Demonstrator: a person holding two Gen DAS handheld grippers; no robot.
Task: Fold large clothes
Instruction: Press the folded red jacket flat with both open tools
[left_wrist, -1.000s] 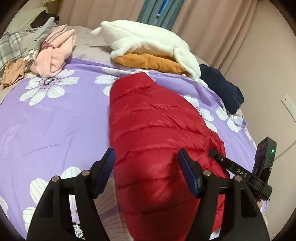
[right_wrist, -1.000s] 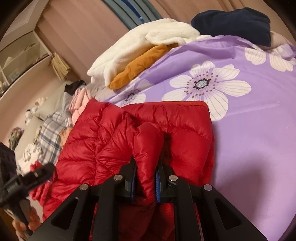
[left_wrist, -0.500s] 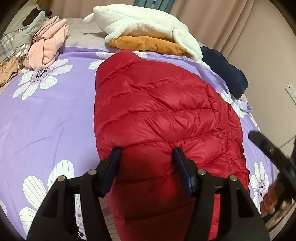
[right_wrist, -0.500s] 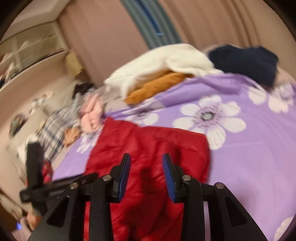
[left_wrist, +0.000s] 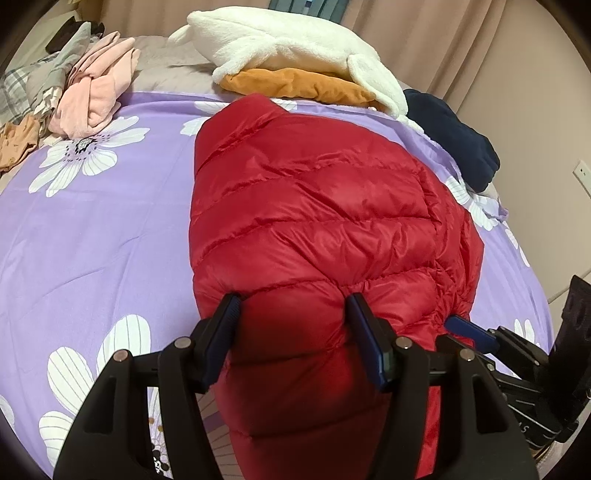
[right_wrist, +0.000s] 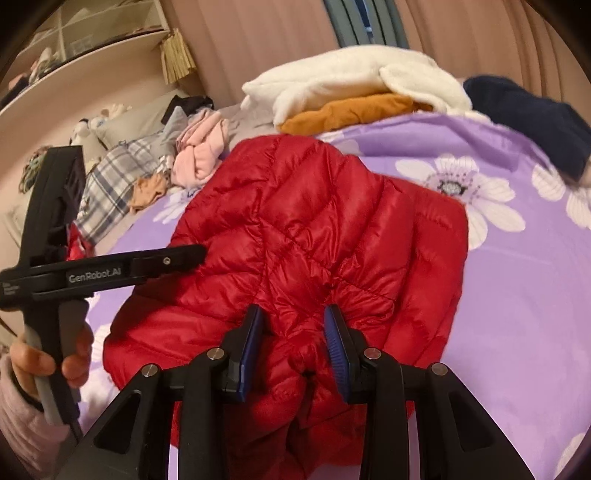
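Observation:
A red quilted down jacket lies folded on the purple flowered bedsheet; it also shows in the right wrist view. My left gripper is open, its jaws either side of a puffy part at the jacket's near end. My right gripper is open over the jacket's near edge, holding nothing. The right gripper also shows low right in the left wrist view; the left gripper shows at the left of the right wrist view.
A white fleece on an orange garment lies at the far side, a navy garment to its right. Pink and plaid clothes are piled far left. Curtains and a shelf stand behind.
My right gripper has let go of the jacket fold and opened. The flap now lies spread over the jacket. My left gripper moved closer over the jacket's near end.

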